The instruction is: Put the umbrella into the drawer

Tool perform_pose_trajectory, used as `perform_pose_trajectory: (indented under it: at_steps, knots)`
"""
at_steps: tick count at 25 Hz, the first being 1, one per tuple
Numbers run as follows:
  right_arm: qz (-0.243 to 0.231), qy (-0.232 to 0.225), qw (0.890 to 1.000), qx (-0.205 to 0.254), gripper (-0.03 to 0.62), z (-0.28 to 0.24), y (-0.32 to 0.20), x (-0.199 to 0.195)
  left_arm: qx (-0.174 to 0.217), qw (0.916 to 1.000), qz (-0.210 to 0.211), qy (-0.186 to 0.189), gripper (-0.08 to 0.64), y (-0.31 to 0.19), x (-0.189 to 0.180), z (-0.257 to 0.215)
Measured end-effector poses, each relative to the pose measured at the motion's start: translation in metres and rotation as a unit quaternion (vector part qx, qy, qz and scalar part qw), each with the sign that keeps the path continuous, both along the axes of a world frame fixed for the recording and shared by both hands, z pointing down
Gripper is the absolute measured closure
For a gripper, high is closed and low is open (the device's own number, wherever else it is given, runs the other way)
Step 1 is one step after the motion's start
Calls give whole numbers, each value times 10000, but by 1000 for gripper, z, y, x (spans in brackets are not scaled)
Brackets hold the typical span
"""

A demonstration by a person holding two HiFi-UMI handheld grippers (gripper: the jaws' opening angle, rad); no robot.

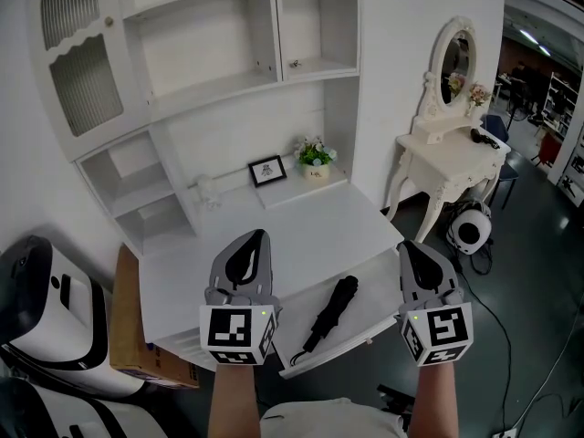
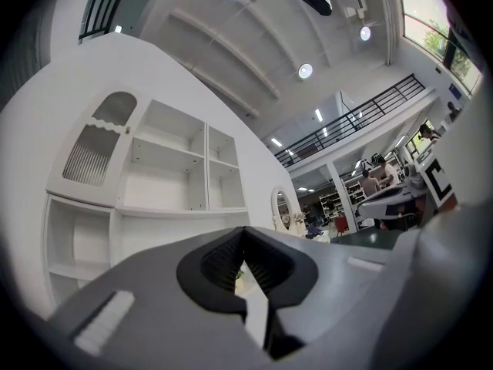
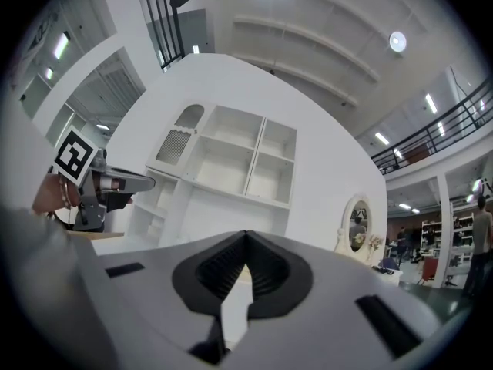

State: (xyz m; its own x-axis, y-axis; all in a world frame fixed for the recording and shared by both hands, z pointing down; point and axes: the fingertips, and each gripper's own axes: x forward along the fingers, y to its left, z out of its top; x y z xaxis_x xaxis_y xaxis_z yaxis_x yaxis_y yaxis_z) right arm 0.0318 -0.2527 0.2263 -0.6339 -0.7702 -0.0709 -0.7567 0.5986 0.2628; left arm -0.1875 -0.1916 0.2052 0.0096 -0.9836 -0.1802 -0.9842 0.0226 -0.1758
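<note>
A folded black umbrella (image 1: 333, 310) lies slantwise in the open white drawer (image 1: 376, 301) under the desk top (image 1: 274, 231). My left gripper (image 1: 259, 236) hangs over the desk's front part, left of the drawer, its jaws closed with nothing between them. My right gripper (image 1: 407, 245) is held above the drawer's right end, also shut and empty. Neither touches the umbrella. In the left gripper view the left gripper (image 2: 245, 231) points at the shelf unit (image 2: 166, 176). The right gripper view shows the right gripper (image 3: 246, 237) aimed level at the same shelves, with the left gripper at its left edge.
On the desk's back stand a small picture frame (image 1: 267, 171) and a flower pot (image 1: 316, 158). A white dressing table with an oval mirror (image 1: 452, 144) stands at the right. A cardboard box (image 1: 128, 327) and a white machine (image 1: 46, 308) sit at the left.
</note>
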Motion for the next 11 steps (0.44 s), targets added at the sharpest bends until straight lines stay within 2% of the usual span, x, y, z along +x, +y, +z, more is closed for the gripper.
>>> perform_pose_trajectory:
  at_steps: [11]
  knots:
    - [57,70,9999,-104,584,10,0,0,-83,9998,132,76,551,-5,0,12]
